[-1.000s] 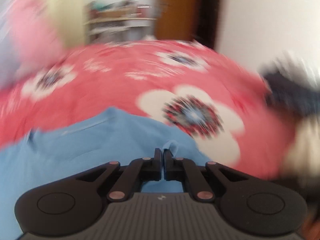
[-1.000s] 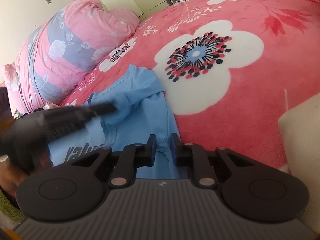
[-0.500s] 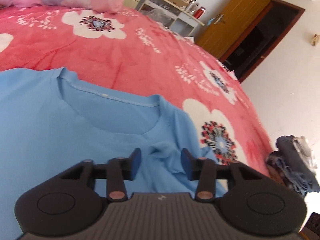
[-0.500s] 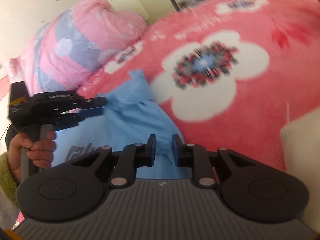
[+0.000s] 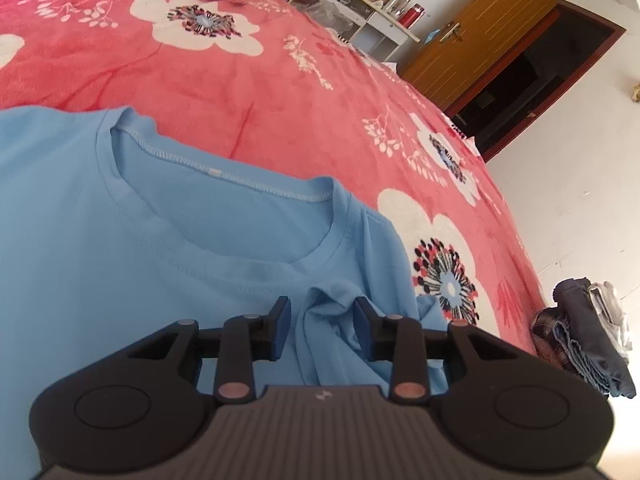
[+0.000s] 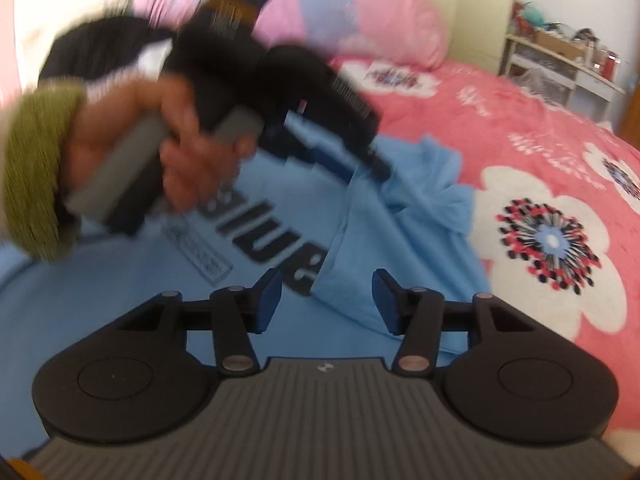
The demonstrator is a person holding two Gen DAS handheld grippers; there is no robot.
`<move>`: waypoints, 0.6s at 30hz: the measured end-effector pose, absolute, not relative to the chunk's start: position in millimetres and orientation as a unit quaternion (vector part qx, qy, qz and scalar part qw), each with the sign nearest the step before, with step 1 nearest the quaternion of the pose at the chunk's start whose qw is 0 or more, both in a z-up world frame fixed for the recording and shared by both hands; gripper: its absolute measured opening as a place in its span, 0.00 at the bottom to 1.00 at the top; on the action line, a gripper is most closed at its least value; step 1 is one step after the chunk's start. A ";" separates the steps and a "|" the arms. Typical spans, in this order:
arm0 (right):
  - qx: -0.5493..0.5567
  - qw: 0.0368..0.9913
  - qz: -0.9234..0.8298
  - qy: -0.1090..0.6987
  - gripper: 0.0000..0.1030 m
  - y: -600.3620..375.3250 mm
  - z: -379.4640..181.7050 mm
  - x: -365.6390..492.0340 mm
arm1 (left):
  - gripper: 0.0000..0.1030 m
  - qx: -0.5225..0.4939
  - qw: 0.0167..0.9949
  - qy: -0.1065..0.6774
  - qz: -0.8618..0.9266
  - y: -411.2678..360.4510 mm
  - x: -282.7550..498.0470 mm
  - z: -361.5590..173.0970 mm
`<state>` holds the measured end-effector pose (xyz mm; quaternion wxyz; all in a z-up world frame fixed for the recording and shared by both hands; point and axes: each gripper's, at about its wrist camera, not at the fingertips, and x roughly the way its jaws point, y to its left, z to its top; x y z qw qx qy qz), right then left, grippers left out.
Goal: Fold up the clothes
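Note:
A light blue T-shirt (image 5: 120, 260) lies front up on the red flowered blanket (image 5: 280, 92), collar toward the far side. My left gripper (image 5: 322, 318) hovers low over its bunched right shoulder. Its jaws are apart and closing, with a raised fold of blue cloth between them that the pads do not press. In the right wrist view the shirt (image 6: 400, 240) shows dark printed letters. My right gripper (image 6: 326, 300) is over a folded-in edge, jaws opening and gripping nothing. A hand in a green cuff holds the blurred left gripper (image 6: 368, 160) at the shirt's crumpled shoulder.
A pink and lilac pillow (image 6: 352, 8) lies at the head of the bed. A white shelf unit (image 5: 356, 8) and a wooden door (image 5: 484, 28) stand beyond the bed. A pile of dark clothes (image 5: 584, 340) sits at the bed's right edge.
Both grippers were shut on blue cloth and have since parted their jaws. The left one sank toward the collar. The right one swung and rolled so the shirt's print and the left hand fill its view.

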<state>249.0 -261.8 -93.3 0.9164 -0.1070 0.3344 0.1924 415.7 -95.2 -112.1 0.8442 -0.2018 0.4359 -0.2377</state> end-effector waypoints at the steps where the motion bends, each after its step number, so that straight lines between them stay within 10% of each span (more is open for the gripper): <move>1: -0.113 0.914 0.189 0.341 0.46 -260.3 -96.3 251.5 | 0.33 -0.201 0.845 0.434 -0.238 -94.3 416.4 -111.9; 7: -0.074 0.916 0.178 0.352 0.13 -271.3 -101.3 257.7 | 0.16 -0.202 0.841 0.442 -0.236 -96.2 423.3 -117.9; 18: 0.085 0.949 0.121 0.277 0.06 -329.0 -81.6 241.6 | 0.01 -0.233 0.845 0.422 -0.231 -118.3 419.8 -90.5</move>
